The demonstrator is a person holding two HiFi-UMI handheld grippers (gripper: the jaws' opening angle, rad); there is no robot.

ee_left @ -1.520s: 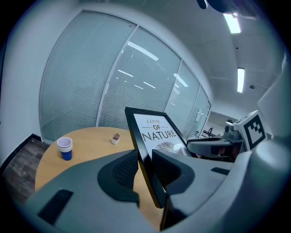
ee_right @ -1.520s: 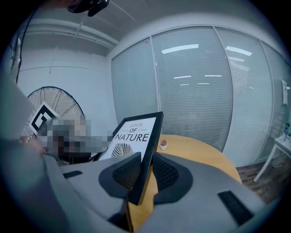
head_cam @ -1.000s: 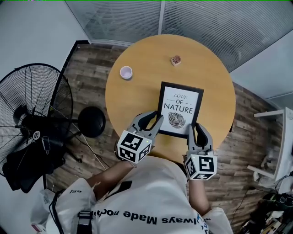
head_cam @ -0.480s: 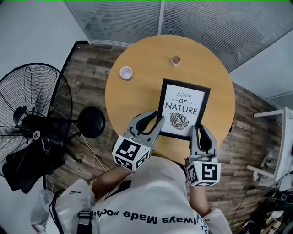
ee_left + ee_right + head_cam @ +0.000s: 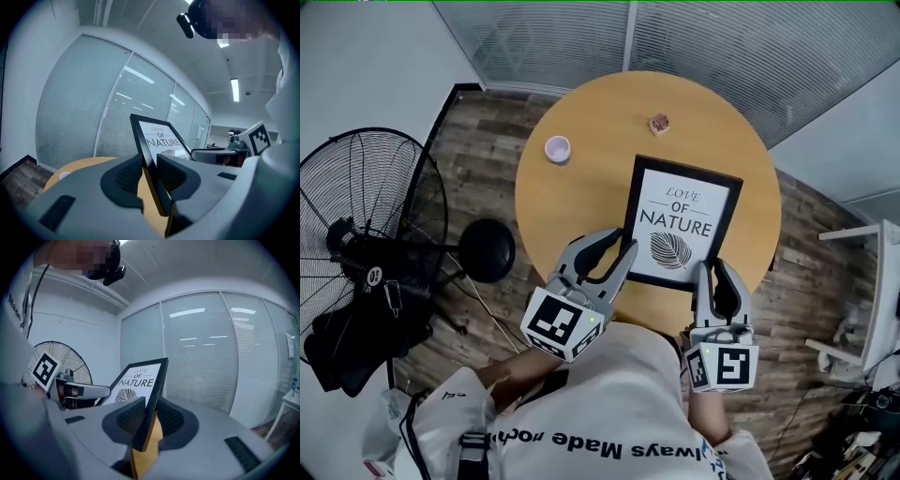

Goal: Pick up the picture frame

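The picture frame [image 5: 684, 225] is black-edged, with a white print reading "LOVE OF NATURE" and a leaf drawing. It is tilted up above the round wooden table [image 5: 581, 197]. My left gripper [image 5: 614, 267] is shut on the frame's near left corner, and the frame [image 5: 157, 140] stands between its jaws. My right gripper [image 5: 722, 278] is shut on the near right corner; in its view the frame [image 5: 140, 380] rises leftward from the jaws.
A small white cup [image 5: 558, 148] and a small brown object [image 5: 660, 124] sit on the far part of the table. A large floor fan [image 5: 370, 234] stands at the left, a white stand [image 5: 872, 281] at the right. Glass walls with blinds close the back.
Both grippers have drawn back toward the person and lifted, and the frame has risen and tipped up off the table with them.
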